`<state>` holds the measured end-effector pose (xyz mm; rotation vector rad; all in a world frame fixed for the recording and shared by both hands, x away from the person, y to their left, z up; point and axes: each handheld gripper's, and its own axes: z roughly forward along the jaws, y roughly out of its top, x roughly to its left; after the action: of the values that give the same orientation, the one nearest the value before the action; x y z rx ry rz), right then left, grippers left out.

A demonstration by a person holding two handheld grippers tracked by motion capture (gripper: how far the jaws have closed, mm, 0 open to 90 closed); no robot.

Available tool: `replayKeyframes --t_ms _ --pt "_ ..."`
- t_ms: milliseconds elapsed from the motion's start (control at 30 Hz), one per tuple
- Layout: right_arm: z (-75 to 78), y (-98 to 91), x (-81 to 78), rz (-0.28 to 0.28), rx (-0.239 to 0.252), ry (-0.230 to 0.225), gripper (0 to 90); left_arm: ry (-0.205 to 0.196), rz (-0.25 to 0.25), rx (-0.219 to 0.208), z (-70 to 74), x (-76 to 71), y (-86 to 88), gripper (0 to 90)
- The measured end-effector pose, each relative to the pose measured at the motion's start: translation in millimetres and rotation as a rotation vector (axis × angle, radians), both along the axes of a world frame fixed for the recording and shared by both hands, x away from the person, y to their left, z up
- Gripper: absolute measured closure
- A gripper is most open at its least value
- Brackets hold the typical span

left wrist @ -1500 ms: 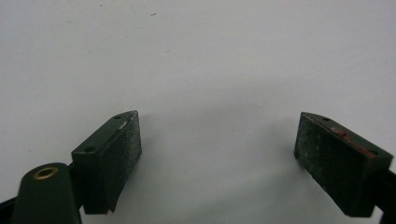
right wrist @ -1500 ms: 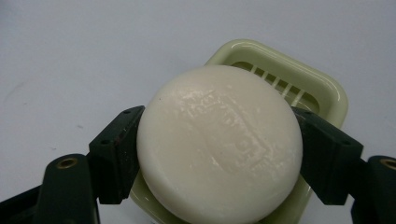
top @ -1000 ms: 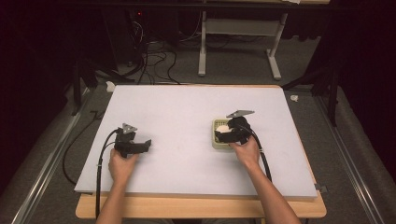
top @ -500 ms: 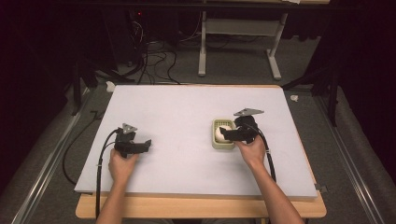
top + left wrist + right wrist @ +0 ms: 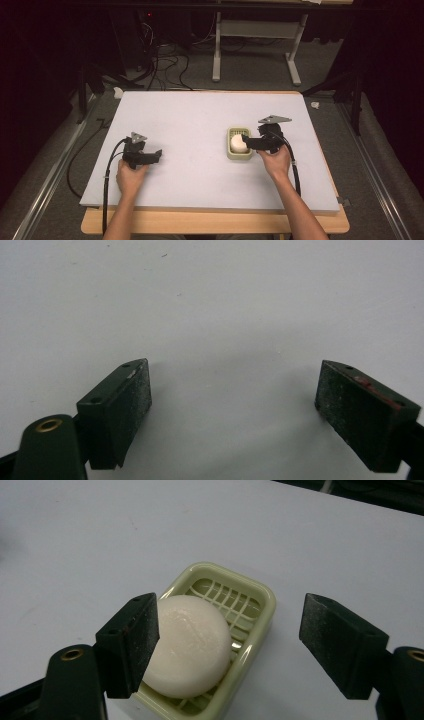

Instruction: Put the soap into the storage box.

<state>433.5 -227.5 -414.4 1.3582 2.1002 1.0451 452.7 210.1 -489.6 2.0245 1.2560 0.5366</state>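
Soap (image 5: 187, 647), a round white bar, sits in the pale green soap dish (image 5: 250, 630) on my white table (image 5: 190, 115), right of its middle. From the high view my right hand (image 5: 274, 162) holds the right gripper (image 5: 248, 144) roughly level, jaws pointing left across the dish's near end. In the right gripper view those jaws stand spread with a wide gap; they have just been closing a little, yet the pads press on nothing (the left jaw only overlaps the soap's edge in that picture, and the bar rests in the dish). My left hand (image 5: 131, 175) holds the left gripper (image 5: 150, 157) low over bare table, well apart from the dish, jaws spread around nothing.
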Motion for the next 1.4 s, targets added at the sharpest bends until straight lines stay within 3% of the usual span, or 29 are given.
replayKeyframes --t_ms 433,633,1400 --pt "0.8 -14.7 -5.2 -0.032 0.023 -0.010 26.1 0.000 0.000 0.000 0.0 0.0 0.0 15.4" --pt "1.3 -20.3 -8.3 -0.044 -0.005 -0.008 27.6 0.000 0.000 -0.001 0.0 0.0 0.1 15.3" --pt "3.6 -44.1 -20.0 -0.088 0.008 -0.028 28.2 0.000 0.000 0.000 0.0 0.0 0.1 15.3"
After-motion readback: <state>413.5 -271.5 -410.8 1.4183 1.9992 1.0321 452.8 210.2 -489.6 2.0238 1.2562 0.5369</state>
